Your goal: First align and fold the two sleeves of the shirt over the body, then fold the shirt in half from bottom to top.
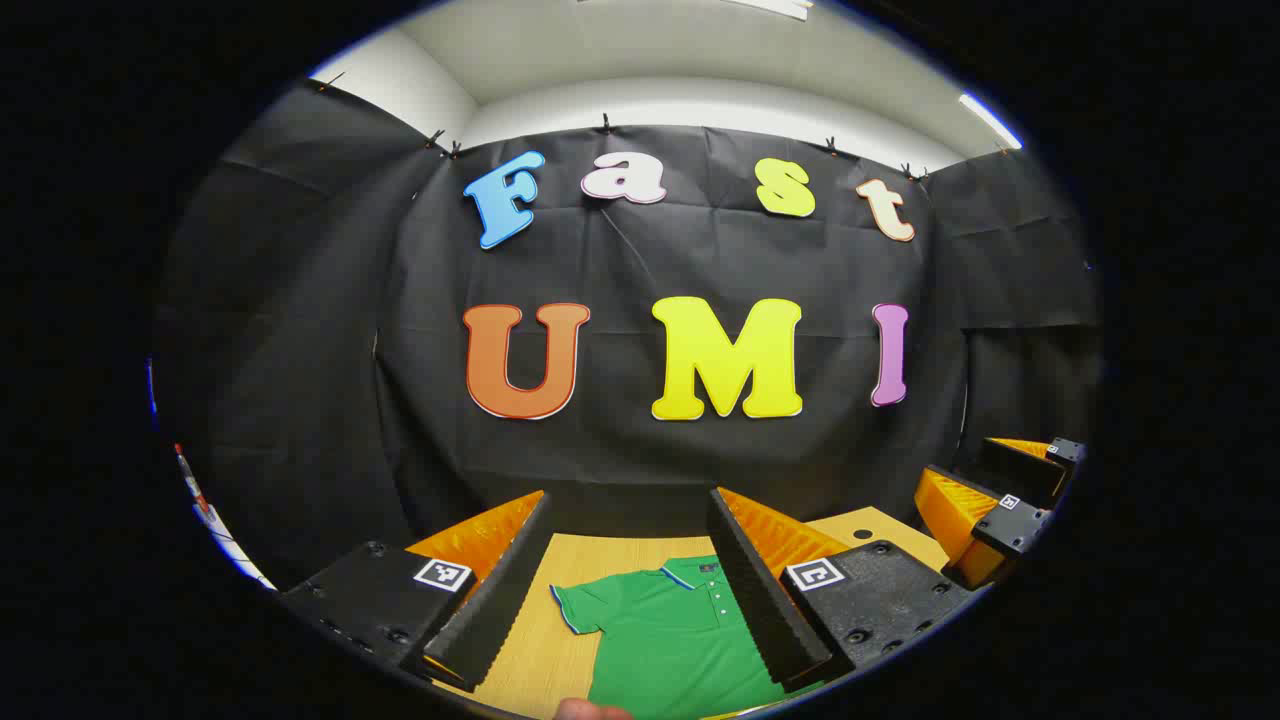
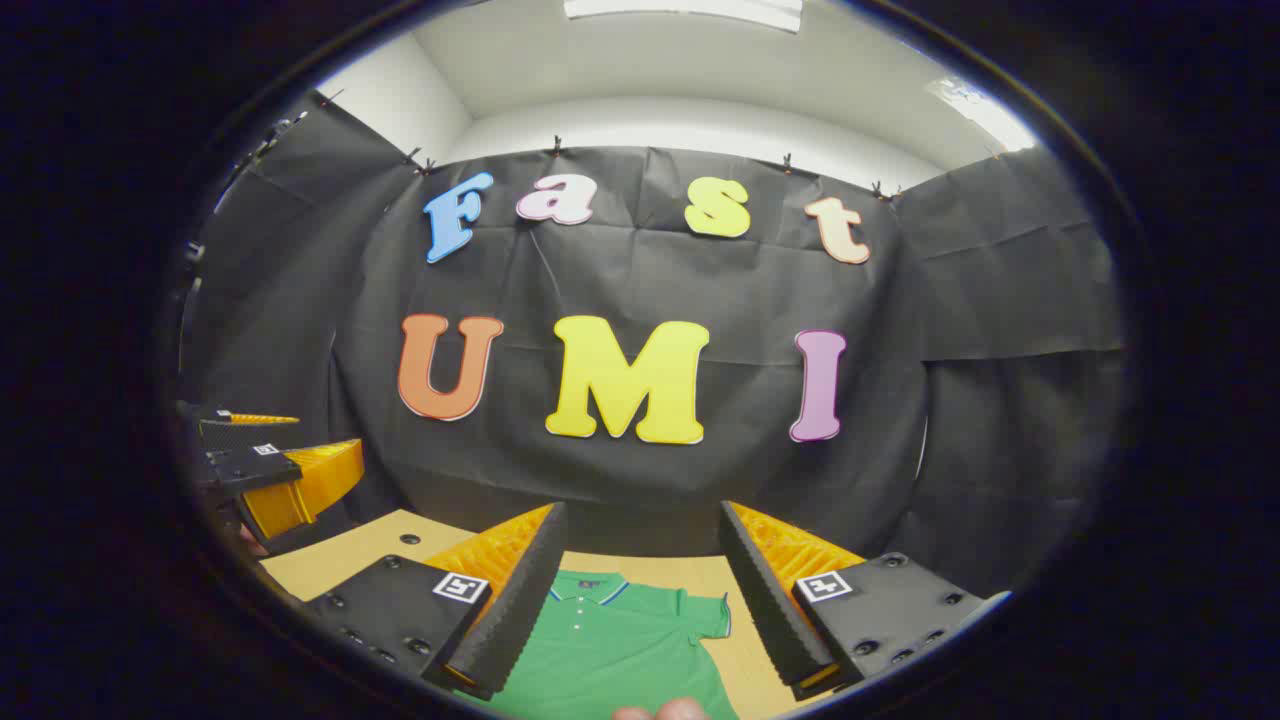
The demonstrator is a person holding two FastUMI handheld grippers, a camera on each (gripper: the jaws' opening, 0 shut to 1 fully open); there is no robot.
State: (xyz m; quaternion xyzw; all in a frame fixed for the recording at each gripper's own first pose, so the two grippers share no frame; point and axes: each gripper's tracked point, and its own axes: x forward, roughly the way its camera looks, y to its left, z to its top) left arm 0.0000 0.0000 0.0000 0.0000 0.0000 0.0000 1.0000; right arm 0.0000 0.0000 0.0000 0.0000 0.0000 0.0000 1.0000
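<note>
A green polo shirt lies flat on the wooden table, collar toward the far wall, short sleeves spread out. My left gripper hovers above the shirt's left half, open, nothing between its fingers. In the right gripper view the same shirt spreads below my right gripper, which stands open and holds nothing. The right gripper also appears at the right edge of the left gripper view. The left gripper appears at the left edge of the right gripper view.
The wooden table ends at the black cloth wall close behind the shirt's collar. A fingertip shows at the bottom edge of the left gripper view and another fingertip in the right gripper view.
</note>
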